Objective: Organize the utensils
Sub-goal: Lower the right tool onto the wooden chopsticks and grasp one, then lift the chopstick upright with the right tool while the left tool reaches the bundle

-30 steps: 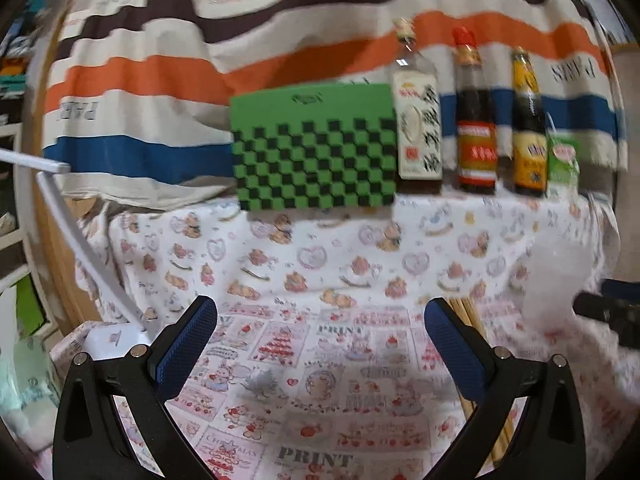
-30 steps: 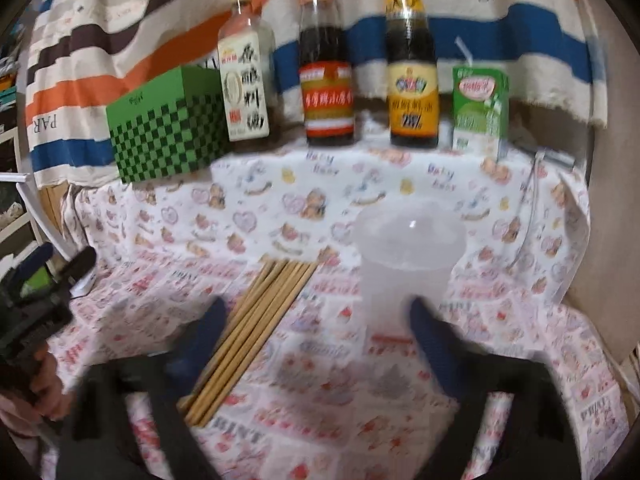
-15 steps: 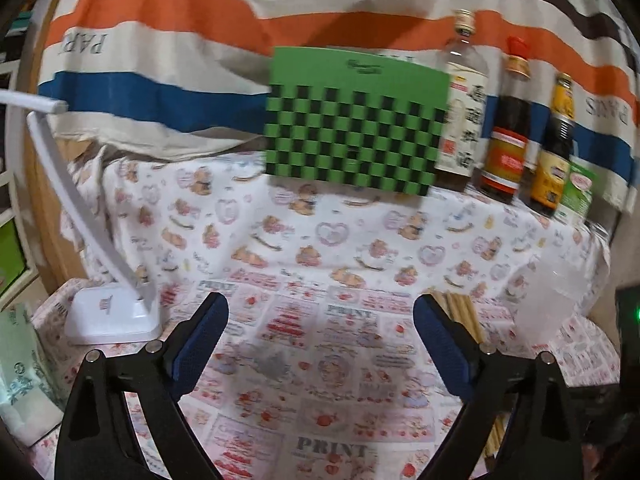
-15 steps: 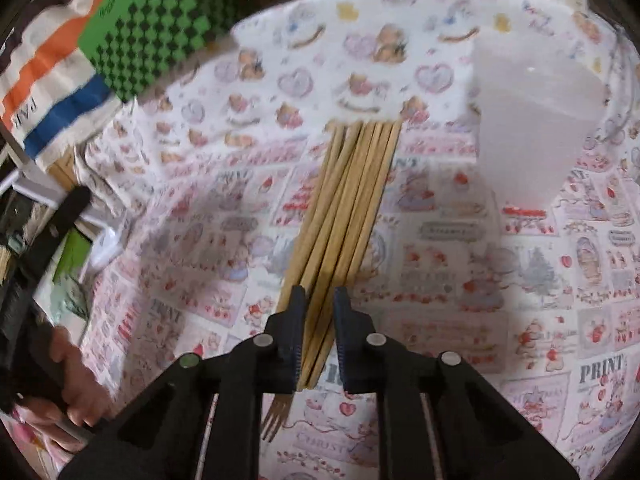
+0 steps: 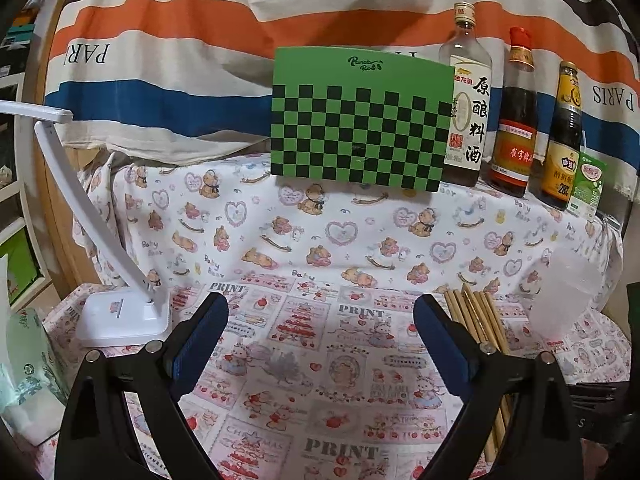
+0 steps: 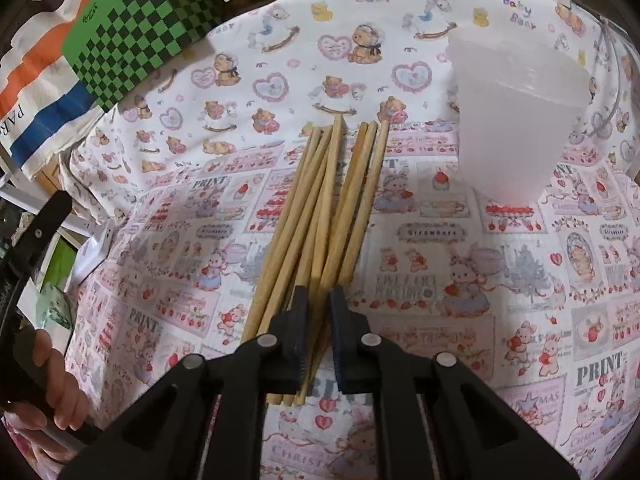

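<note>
Right tongs (image 6: 319, 312): tilted down at the surface, jaws nearly together and pinching one wooden chopstick (image 6: 325, 204) near its thick end; its tip rides up above the rest.
Left tongs (image 5: 320, 344): level, aimed at the back of the surface, blue-padded jaws spread wide with nothing between them; in the right view a hand (image 6: 48, 384) grips the handle at the far left edge.
Chopsticks (image 6: 312, 216): a loose bundle lying on the surface, fanned slightly, just left of the cup.
Cup (image 6: 516, 120): translucent white plastic, upright, apart from the chopstick tips.
Surface (image 5: 320, 248): cloth printed "Baby Bear" behind the cup, "PRINT", "Strawberry" and "CHRISTMAS" panels nearer than the cup.
Green box (image 5: 360, 120): checkered, behind and well left of the cup; script logo on top, not clearly legible.
Bottles (image 5: 516, 120): three in a row behind the cup; leftmost reads "原酿料酒", rightmost shows "28%".
Green carton (image 5: 587, 184): beside the bottles, text too small.
Striped cloth (image 5: 160, 40): backdrop behind the cup, reading "PARIS".
Desk lamp (image 5: 120, 312): white, far left of the cup.
</note>
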A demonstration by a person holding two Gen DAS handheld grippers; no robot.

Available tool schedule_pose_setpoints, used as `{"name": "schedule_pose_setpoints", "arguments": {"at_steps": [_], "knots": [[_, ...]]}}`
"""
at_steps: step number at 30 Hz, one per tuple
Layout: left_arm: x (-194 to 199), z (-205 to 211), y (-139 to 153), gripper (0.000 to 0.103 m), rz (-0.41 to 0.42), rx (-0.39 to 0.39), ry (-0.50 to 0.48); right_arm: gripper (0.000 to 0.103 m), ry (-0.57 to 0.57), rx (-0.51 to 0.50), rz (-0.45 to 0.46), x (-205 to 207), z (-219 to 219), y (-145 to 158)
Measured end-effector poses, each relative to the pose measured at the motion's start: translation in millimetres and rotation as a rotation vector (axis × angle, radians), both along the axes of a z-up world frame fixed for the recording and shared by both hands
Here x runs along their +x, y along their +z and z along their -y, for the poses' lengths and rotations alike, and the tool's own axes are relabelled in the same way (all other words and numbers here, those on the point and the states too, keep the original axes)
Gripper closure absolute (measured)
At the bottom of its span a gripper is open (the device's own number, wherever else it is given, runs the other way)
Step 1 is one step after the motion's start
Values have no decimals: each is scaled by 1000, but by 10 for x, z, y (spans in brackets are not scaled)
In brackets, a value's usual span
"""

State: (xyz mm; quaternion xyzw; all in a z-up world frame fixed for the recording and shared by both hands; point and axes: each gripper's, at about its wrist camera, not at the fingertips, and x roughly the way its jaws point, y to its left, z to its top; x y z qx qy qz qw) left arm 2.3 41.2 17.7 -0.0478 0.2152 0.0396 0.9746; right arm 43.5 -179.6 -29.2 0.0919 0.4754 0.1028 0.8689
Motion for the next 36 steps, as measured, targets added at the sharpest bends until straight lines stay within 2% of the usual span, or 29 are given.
{"name": "schedule_pose_setpoints", "arguments": {"at_steps": [4, 8, 19, 27, 30, 36], "knots": [[10, 24, -18, 10, 5, 28, 16, 93, 16, -17, 6, 7, -42, 4], [8, 32, -24, 10, 5, 33, 8, 95, 2, 6, 29, -38, 33, 54], [-41, 62, 7, 10, 34, 53, 11, 97, 21, -18, 289, -332, 51, 478], [-52, 59, 18, 10, 45, 59, 12, 97, 12, 33, 585, -675, 178, 853], [-56, 78, 16, 10, 50, 67, 0, 97, 0, 35, 622, -711, 214, 925], [-1, 234, 29, 13, 20, 104, -93, 97, -92, 3, 707, -763, 362, 1043]]}}
